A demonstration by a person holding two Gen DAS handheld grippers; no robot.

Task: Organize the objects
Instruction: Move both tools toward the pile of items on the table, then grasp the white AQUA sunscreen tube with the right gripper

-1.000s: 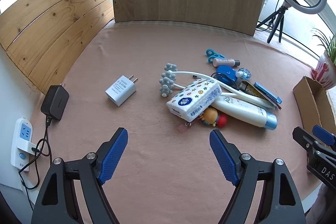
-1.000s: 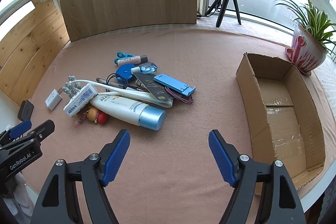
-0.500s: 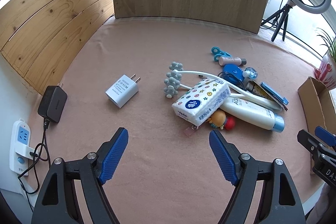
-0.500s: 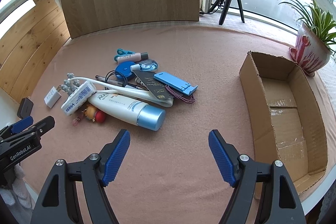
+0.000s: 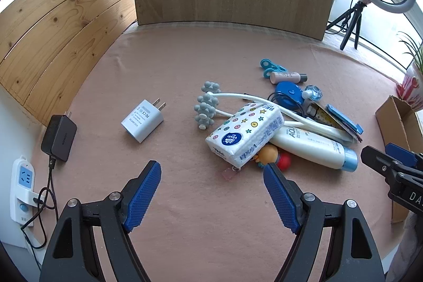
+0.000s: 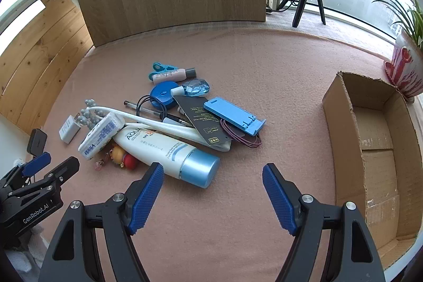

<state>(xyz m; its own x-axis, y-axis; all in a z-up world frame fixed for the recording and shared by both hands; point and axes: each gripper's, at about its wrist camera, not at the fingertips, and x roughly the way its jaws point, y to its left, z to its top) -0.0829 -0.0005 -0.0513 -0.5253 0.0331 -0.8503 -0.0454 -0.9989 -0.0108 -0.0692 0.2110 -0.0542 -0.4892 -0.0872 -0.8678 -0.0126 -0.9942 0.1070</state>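
Hovered with left claw (image 5: 212, 177) and right claw (image 6: 212, 179) both spread wide and empty, likely to pick from the pile just ahead, lotion tube (image 6: 169, 151) nearest, tissue pack (image 5: 246, 133) left of the tube, empty cardboard box (image 6: 343, 139) right of it, all on the pink-felted tabletop (image 6: 264, 65) by wood panels and windows.

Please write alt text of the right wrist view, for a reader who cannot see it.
The open right gripper hovers over a pink mat, its fingers empty, just before a lotion tube in a pile of small items. An empty cardboard box lies to the right.
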